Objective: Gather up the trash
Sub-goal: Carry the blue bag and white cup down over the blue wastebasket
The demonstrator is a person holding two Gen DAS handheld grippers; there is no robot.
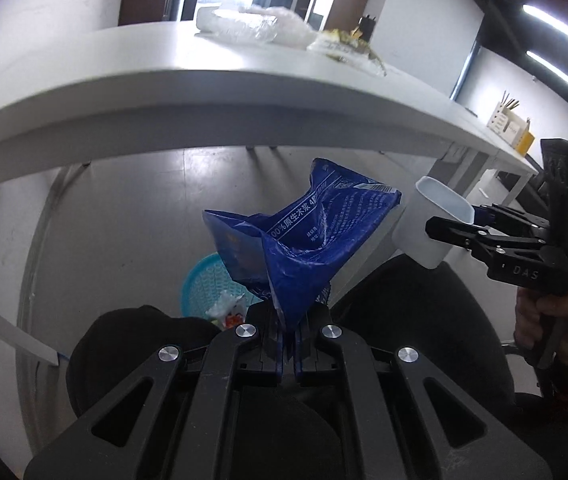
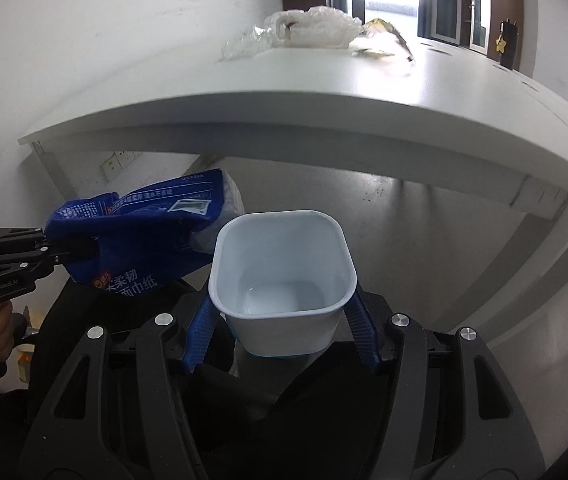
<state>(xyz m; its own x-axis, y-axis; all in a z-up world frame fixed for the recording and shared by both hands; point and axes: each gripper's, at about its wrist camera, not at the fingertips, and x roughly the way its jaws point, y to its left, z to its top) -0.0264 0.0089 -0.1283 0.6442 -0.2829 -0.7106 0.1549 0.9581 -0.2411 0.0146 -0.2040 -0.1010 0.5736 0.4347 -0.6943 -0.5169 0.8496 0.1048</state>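
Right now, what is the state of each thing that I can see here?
Blue tissue wrapper: crumpled, pinched in the shut left gripper.
White cup: empty, held upright in the right gripper.
Teal basket: on the floor, some trash inside.
Plastic wrap: lying on the table.

Both wrist views tilt downward at the white table [image 1: 164, 92] edge, each catching the other's load.
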